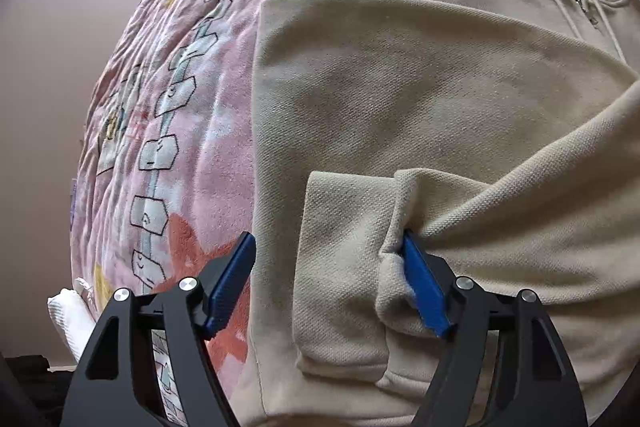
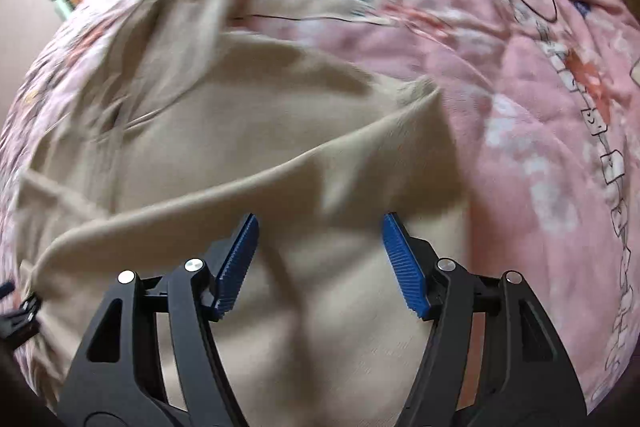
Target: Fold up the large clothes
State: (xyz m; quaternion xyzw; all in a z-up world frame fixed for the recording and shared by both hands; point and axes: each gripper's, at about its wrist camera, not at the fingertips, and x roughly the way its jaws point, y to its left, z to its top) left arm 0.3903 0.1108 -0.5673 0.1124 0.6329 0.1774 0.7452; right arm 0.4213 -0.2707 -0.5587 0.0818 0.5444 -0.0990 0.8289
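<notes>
Left wrist view: one beige hoodie [image 1: 420, 115] lying folded on one pink blanket [image 1: 172, 131]. Left gripper [image 1: 328, 279] spread wide, cuff between its fingers, ungripped. Right gripper [image 2: 320, 259] also wide, holding nothing; its view is blurred.

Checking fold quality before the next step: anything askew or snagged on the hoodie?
One thing: in the left wrist view the left gripper is open, but a bunched cuff of the beige hoodie drapes over one pad, as if caught. Otherwise the hoodie lies folded on the pink blanket.
</notes>
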